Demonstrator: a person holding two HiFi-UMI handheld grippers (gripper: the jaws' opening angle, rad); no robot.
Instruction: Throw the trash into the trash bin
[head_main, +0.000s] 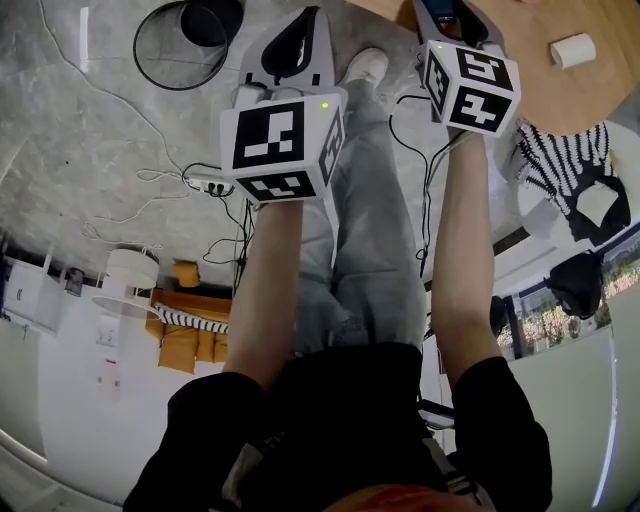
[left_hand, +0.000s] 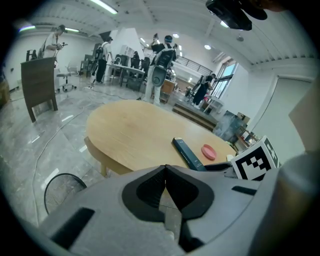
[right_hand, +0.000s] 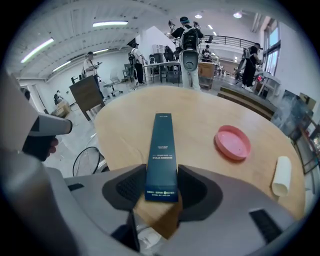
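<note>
Far left on the floor stands the trash bin (head_main: 185, 45), a wire ring with a dark liner. The left gripper (left_hand: 165, 167) hovers over the floor beside it, tongs pinched together on nothing. The right gripper (right_hand: 161, 172) has its tongs spread wide. They straddle the near end of the dark blue box (right_hand: 161, 145), which lies flat on the wooden table (right_hand: 200, 115), the pads just beside its sides and not visibly pressing. Further right lie a pink lid (right_hand: 232, 142) and a white paper roll (right_hand: 281, 176). The risk is in clamping so long a box by its very end: it would likely droop or twist between the pads and slip out short of the bin.
</note>
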